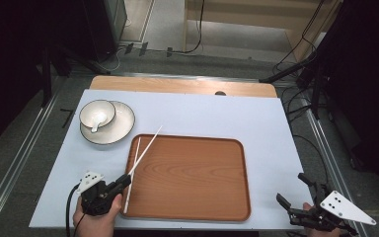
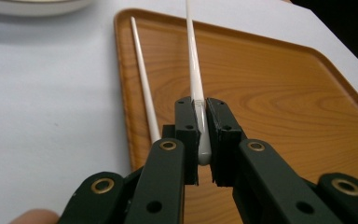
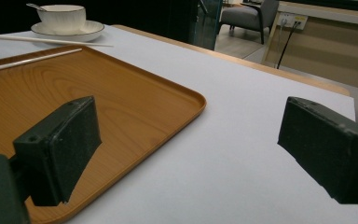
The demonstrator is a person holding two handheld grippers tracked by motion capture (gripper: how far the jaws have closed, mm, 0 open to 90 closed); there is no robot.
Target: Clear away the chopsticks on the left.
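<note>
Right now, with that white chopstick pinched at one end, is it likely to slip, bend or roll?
The held chopstick looks stiff: it juts out straight from the left tool. Its glossy, tapered shaft could probably slide or swivel in such a narrow pinch. Laid down like the other chopstick on the tray, it might roll.

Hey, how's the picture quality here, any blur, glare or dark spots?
High view: the table is evenly lit and the room's sides are dark. Left gripper view: the held chopstick is sharp at the jaws and the plate is blurred. Right gripper view: soft glare on the tray; the near jaws are blurred.
</note>
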